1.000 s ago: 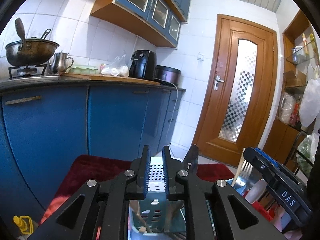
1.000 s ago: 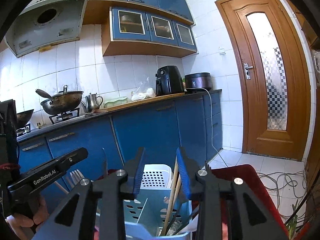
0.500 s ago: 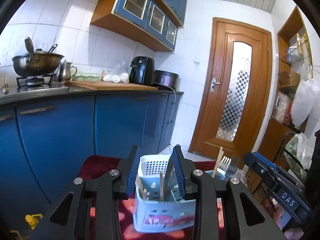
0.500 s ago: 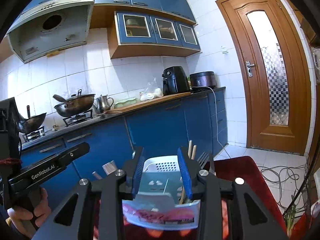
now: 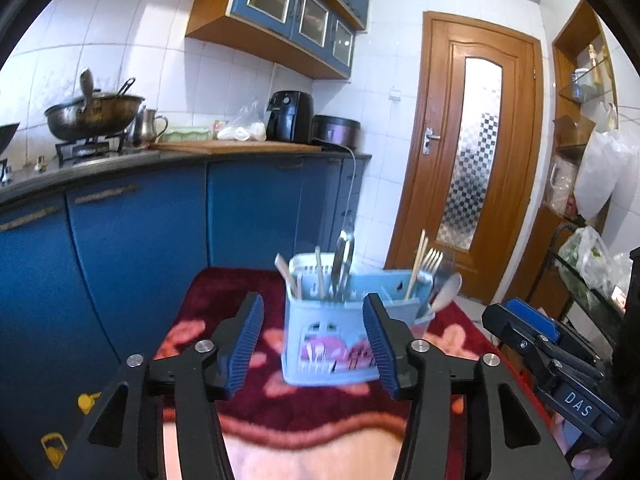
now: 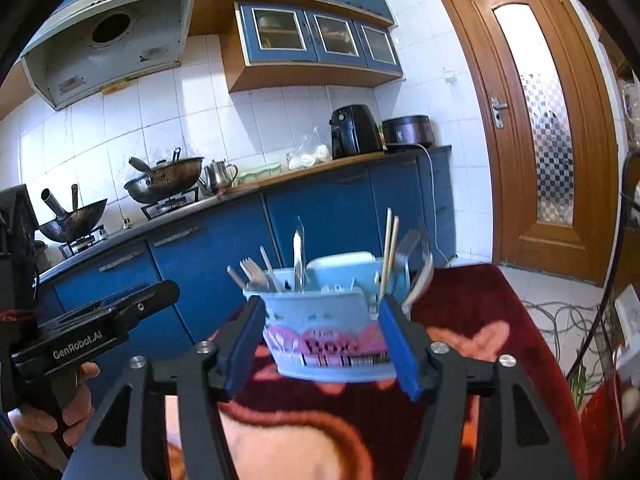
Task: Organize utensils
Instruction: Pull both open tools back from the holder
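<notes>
Light, thin plastic caddy of loose utensils; best gripped by rim. Left claw and right claw released, empty.

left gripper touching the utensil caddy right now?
Apart. Left wrist view: the left gripper is open, with red cloth visible between its left finger and the utensil caddy.
</notes>
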A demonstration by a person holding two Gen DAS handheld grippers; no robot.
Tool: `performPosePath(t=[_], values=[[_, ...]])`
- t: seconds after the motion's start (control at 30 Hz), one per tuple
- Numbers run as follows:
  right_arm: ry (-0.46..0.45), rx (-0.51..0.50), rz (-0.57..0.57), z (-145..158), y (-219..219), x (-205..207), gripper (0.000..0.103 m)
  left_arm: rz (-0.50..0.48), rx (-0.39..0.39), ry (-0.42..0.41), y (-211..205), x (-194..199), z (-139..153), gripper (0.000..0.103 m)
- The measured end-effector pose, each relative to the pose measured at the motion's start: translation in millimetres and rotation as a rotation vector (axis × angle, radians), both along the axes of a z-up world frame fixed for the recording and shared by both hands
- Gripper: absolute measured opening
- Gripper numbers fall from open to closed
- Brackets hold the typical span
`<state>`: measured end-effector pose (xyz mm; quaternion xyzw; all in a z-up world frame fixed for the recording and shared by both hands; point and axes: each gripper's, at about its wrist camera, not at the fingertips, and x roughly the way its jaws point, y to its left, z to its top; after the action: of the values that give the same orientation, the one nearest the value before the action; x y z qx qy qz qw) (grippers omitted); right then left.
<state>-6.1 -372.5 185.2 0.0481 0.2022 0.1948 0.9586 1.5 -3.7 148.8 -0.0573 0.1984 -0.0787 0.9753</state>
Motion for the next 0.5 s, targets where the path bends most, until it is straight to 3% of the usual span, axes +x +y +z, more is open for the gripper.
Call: performPosePath(t=[0.13,0.5], values=[[0.039,-0.012,-0.015,-16,-3,-6,0.081,0.012,0.013,0.037,1,-6,-19,0.056],[0.131,-0.061,-0.045,-60,-4,-5,0.083,0.028,0.027,0.138,-6,1,-69,0.056]])
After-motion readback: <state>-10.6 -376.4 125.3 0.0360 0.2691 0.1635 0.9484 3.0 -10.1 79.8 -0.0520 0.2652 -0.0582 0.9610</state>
